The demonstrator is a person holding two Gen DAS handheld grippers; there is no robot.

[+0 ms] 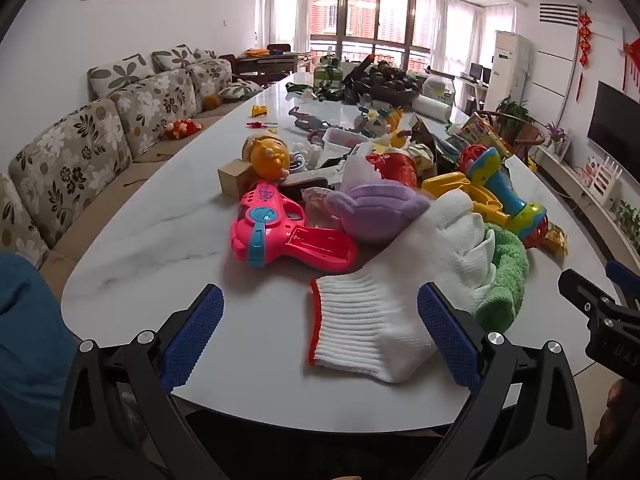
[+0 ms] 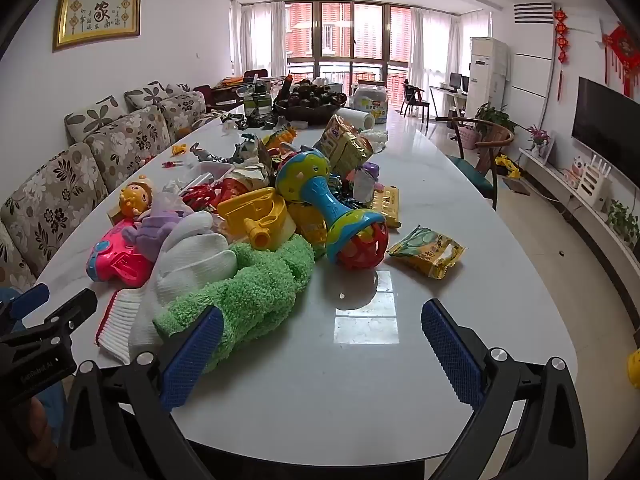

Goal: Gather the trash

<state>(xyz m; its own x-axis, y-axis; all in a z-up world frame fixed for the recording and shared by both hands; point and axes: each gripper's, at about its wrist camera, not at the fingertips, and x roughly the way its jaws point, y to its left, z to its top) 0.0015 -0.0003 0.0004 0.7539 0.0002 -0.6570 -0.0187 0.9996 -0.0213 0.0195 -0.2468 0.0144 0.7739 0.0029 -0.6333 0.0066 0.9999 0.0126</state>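
Note:
A long white marble table carries a pile of toys and wrappers. A yellow-green snack wrapper lies flat beyond my right gripper, which is open and empty above the near table end. Another wrapper shows at the pile's right edge in the left wrist view. A gold snack bag stands deeper in the pile. My left gripper is open and empty, its right finger over a white knit glove. A fluffy green cloth lies beside the glove.
A pink toy gun, purple plush, yellow toy and blue-green rattle crowd the table middle. A floral sofa runs along the left. A wooden chair stands at the right.

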